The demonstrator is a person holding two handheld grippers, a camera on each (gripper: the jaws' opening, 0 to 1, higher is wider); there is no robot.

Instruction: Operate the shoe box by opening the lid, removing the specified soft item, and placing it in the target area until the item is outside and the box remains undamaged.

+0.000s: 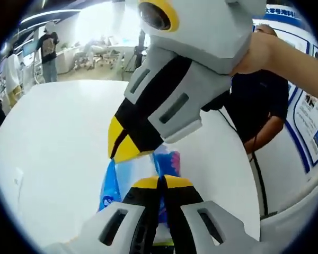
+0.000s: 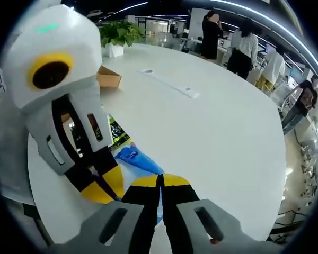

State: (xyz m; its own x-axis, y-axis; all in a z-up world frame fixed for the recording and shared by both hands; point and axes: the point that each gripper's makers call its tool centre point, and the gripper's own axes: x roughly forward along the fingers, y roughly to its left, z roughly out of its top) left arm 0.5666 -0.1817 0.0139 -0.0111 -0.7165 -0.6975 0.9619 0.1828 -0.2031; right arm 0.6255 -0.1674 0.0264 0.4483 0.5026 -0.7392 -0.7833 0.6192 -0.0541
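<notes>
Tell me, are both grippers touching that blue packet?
Touching. In the left gripper view, the left gripper is shut on the blue packet, and the right gripper pinches its top edge.

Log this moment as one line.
left gripper: shut on blue packet | right gripper: shut on blue packet | held above white table | cardboard box: behind

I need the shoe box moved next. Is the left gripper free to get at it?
Probably not: the left gripper is shut on the blue soft pack, as is the right gripper; the shoe box lies behind.

A white table (image 2: 212, 132) carries a blue soft pack (image 2: 135, 157), a cardboard box (image 2: 107, 77) and a potted plant (image 2: 116, 36).
</notes>
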